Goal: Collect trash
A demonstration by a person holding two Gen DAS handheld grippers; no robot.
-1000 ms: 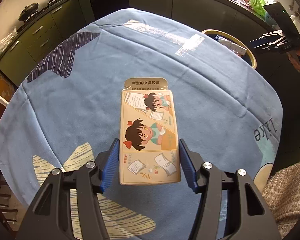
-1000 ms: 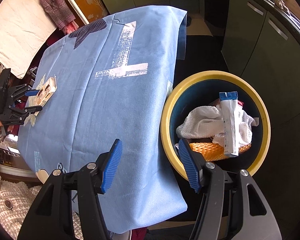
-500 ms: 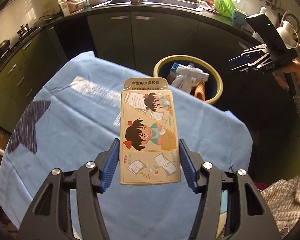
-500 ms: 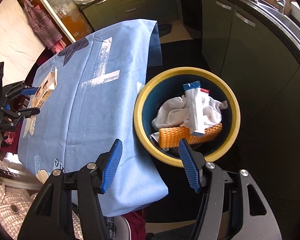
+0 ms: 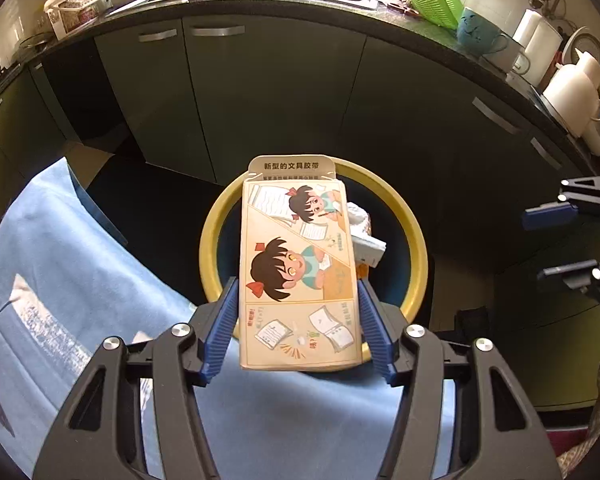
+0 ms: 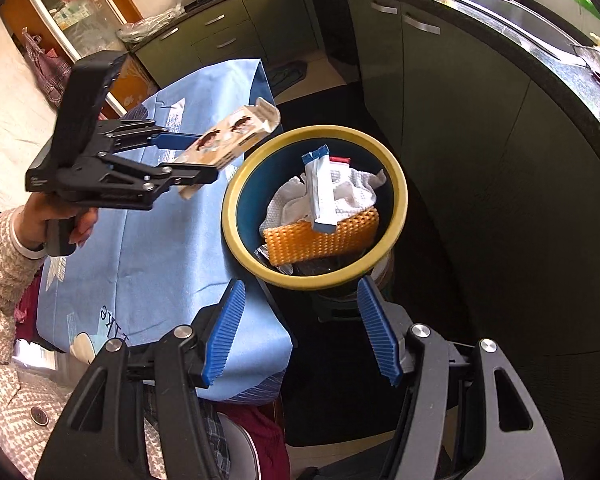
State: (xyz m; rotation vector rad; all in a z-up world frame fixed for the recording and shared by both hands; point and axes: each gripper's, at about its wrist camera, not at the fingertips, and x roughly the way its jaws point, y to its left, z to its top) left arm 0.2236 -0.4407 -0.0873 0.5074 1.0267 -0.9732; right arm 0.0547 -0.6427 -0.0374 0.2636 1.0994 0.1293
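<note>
- The flat printed cardboard box with cartoon children (image 5: 298, 264) looks like matt paperboard, smooth-faced.
- The left gripper (image 5: 296, 320) has ribbed blue plastic pads (image 5: 222, 320) on black matt plastic arms with shiny metal screws.
- The round bin with a yellow rim (image 6: 240, 184) looks like smooth, faintly glossy plastic.
- Inside lie a textured white cloth or paper towel (image 6: 356, 196) and an orange foam mesh sleeve (image 6: 320, 242).
- The light blue tablecloth (image 6: 160, 248) is soft matt fabric.
- The dark green cabinet doors (image 5: 268, 92) look smooth and satin, with brushed metal handles.

The left hand-held gripper (image 5: 298, 316) is pitched steeply downward, its blue pads clamped on a held item. The right hand-held gripper (image 6: 300, 328) is likewise pitched downward, its jaws parted and empty.
</note>
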